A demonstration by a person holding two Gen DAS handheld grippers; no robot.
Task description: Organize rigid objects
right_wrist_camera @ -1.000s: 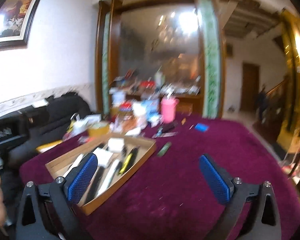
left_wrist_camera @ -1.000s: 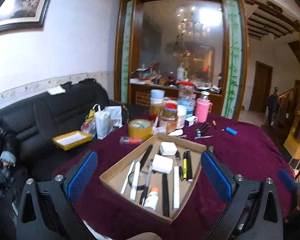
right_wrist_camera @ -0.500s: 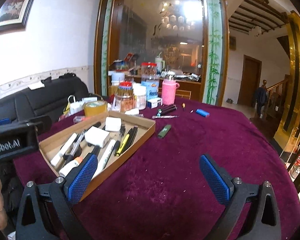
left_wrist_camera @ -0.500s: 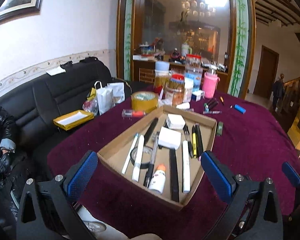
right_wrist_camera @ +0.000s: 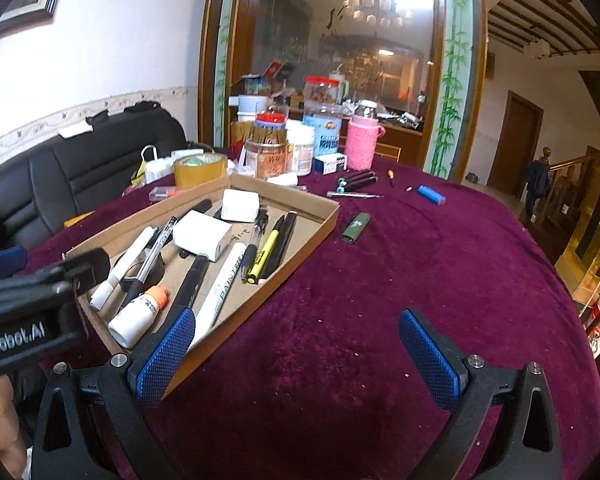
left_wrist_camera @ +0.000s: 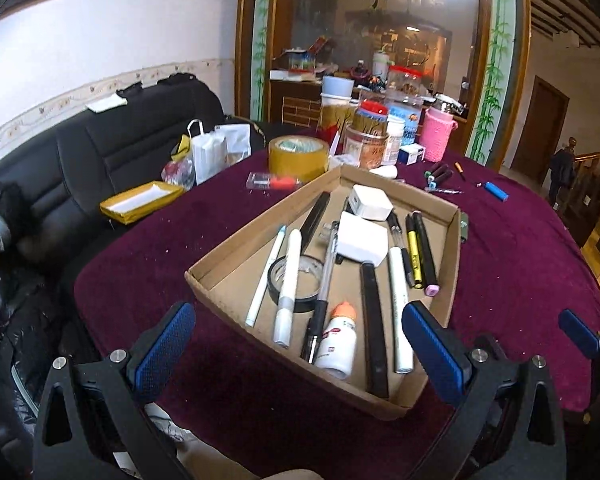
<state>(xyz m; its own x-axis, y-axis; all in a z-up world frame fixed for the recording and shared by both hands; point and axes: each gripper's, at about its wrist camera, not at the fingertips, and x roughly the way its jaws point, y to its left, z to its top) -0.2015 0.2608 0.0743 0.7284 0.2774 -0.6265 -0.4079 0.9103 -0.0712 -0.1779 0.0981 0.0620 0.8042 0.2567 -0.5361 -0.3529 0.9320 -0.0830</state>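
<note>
— Any writing legible?
— "PAINT" along the white paint marker [right_wrist_camera: 225, 280], lying in the cardboard tray [right_wrist_camera: 300, 245]. "nRobot.AI" on the black body of the left gripper [left_wrist_camera: 296, 346], seen at the left edge of the right wrist view. Labels on the small white bottle with orange cap [left_wrist_camera: 337, 339] and on the jars [right_wrist_camera: 268, 148] at the far end too small to read.
— Tray relative to the tools?
— Straight ahead of the left gripper, near corner between its spread blue pads [left_wrist_camera: 165, 346]. Off to the left of the right gripper [right_wrist_camera: 296, 346], near edge just beside its left pad.
— Jaws?
— Both wide apart, holding nothing.
— Anything outside the tray?
— Green lighter [right_wrist_camera: 356, 229] just beside the tray's right wall, on the maroon tablecloth [right_wrist_camera: 440, 280]. Blue lighter [right_wrist_camera: 431, 194] and dark markers [right_wrist_camera: 358, 181] farther back. Roll of brown tape [left_wrist_camera: 299, 157] near the far left corner.
</note>
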